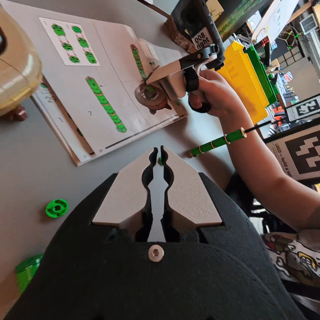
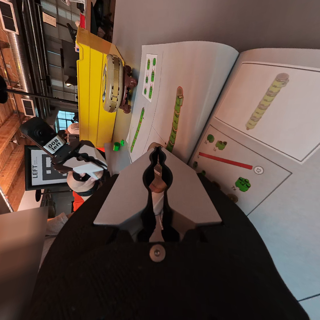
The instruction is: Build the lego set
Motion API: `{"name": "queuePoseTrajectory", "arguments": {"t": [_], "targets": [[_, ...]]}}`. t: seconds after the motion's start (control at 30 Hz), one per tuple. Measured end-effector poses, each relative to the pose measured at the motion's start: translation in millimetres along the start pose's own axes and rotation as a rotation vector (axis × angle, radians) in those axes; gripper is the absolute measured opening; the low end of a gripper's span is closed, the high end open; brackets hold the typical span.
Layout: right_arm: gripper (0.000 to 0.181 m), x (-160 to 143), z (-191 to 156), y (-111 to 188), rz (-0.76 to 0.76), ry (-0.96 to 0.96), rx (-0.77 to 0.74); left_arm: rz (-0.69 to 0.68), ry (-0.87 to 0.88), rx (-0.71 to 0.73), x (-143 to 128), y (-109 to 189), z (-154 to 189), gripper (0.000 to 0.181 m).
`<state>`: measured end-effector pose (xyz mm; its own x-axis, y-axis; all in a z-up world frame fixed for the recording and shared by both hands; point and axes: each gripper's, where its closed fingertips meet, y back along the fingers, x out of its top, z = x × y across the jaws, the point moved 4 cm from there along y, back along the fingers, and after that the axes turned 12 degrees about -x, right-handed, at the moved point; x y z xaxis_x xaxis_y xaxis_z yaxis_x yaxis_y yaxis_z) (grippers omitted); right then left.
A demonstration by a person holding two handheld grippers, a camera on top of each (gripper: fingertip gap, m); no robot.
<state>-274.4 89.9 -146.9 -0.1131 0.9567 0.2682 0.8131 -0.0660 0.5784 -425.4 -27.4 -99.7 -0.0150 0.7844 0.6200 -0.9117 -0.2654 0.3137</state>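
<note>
The grey fingers (image 1: pixel 136 183) of the left gripper (image 1: pixel 159 150) stand nearly closed, a thin gap between them, holding nothing. The right gripper (image 2: pixel 158 149) has its fingers pressed together at the tips, empty too, poised over the open white instruction booklet (image 1: pixel 110 69). Just beside the booklet's lower corner lies the green lego rod of stacked round bricks with tan rings (image 1: pixel 218 142) on the grey counter (image 1: pixel 34 173). A loose green round lego piece (image 1: pixel 56 208) sits below the booklet. A tan, brown-footed lego dish (image 2: pixel 112 84) stands at the booklet's far side, against a yellow bin (image 2: pixel 91 86).
</note>
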Motion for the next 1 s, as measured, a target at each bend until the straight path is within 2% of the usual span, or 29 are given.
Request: {"name": "queuePoseTrajectory", "arguments": {"t": [0.1,0.27,0.37,0.5,0.7,1.0], "targets": [[0.0,1,0,-1,-0.012,0.01,-0.012,-0.009,-0.055,0.107,6,2,-12,0.005],[0.0,0,-1,-1,-0.022,0.024,-0.022,-0.072,-0.217,0.273,21,-14,-23,0.003],[0.001,1,-3,2,-0.021,0.024,-0.006,-0.151,-0.25,0.353,16,-23,-39,0.001],[0.003,8,-6,11,0.001,0.04,0.032,-0.226,-0.267,0.407,4,-26,-51,0.0],[0.002,42,5,29,0.123,-0.029,0.101,-0.203,-0.262,0.427,6,-22,-53,0.0],[0.0,49,17,9,0.072,-0.016,-0.009,-0.187,-0.272,0.463,3,-15,-54,0.0]]}}
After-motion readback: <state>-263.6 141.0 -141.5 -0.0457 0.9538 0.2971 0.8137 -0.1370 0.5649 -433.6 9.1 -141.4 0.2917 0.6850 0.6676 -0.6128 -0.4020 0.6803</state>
